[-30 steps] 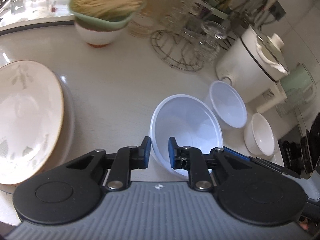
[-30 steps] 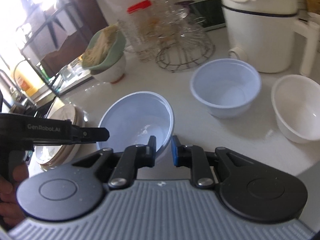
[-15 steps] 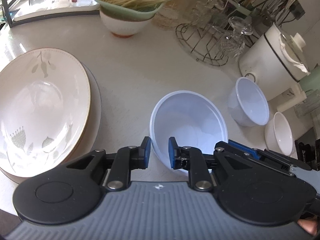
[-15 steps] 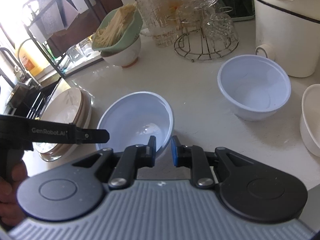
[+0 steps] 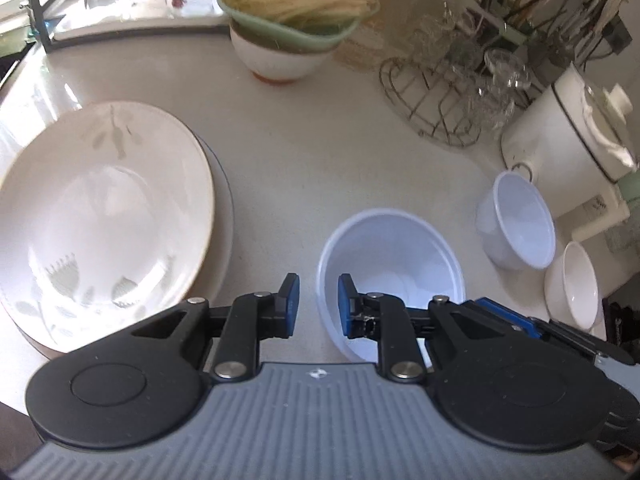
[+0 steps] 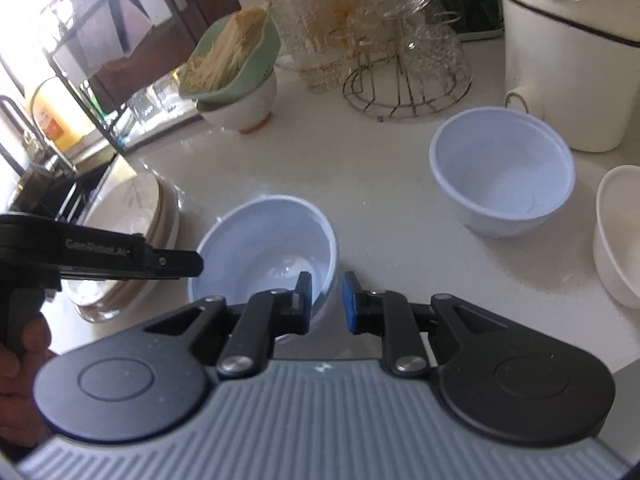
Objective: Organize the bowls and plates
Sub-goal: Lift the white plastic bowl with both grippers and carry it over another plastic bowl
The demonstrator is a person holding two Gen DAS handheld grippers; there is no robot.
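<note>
Near bowl: the pale bluish bowl (image 5: pixel 390 280) sits mouth-up on the surface (image 5: pixel 304 160) — between the plate stack and the second bluish bowl, apart from both.
Left tool: the left tool (image 5: pixel 318 300) straddles the bowl's left rim at a narrow gap, one pad outside the wall and one inside; whether the pads press on the rim I cannot tell.
Right tool: the right tool (image 6: pixel 327 300) brackets the opposite rim the same way, gap narrow, grip likewise unclear.
Handling: thin-walled and glossy, it looks like light plastic — probably slippery and a little flexible, so the rim is the sensible hold, with a modest squeeze.
Plates: the patterned plate (image 5: pixel 100 208) tops a stack at the left; it looks ceramic, heavier and chippable, best taken at its edge.
Other bowls: a second bluish bowl (image 6: pixel 502 172) and a white bowl (image 6: pixel 618 236) stand to the right, near each other.
Open room: bare surface lies beyond the near bowl.
Edges: a wire glass rack (image 6: pixel 404 80) and a white cooker (image 6: pixel 572 52) crowd the far right.
</note>
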